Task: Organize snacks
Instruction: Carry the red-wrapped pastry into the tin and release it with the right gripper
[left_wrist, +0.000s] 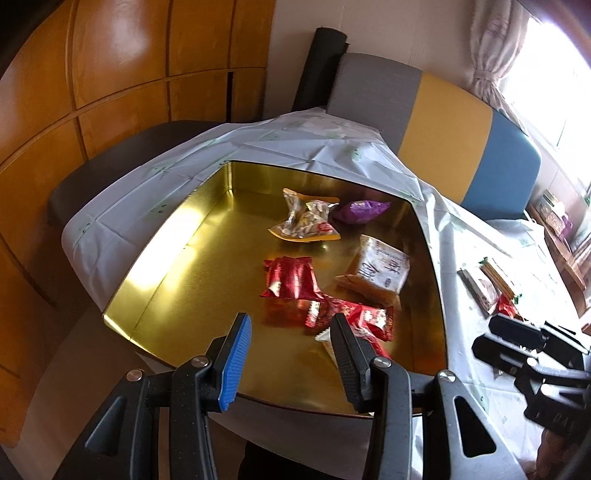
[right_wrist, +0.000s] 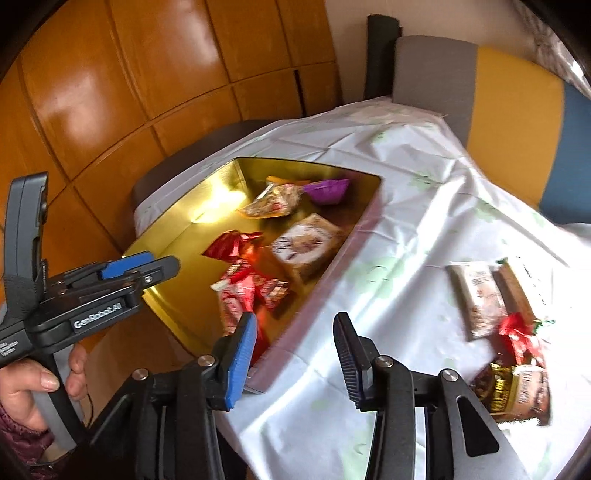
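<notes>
A gold tin tray sits on the white tablecloth and also shows in the right wrist view. Several snack packets lie in it: a purple one, a clear yellow-edged one, a tan pack, red packets. My left gripper is open and empty above the tray's near edge, over red packets. My right gripper is open and empty above the cloth beside the tray. More snacks lie on the cloth to its right: a pale bar, a red wrapped one, a brown-gold packet.
A grey, yellow and blue chair back stands behind the table. Wooden cabinet doors fill the left. The left gripper shows at the left of the right wrist view, the right gripper at the right of the left wrist view.
</notes>
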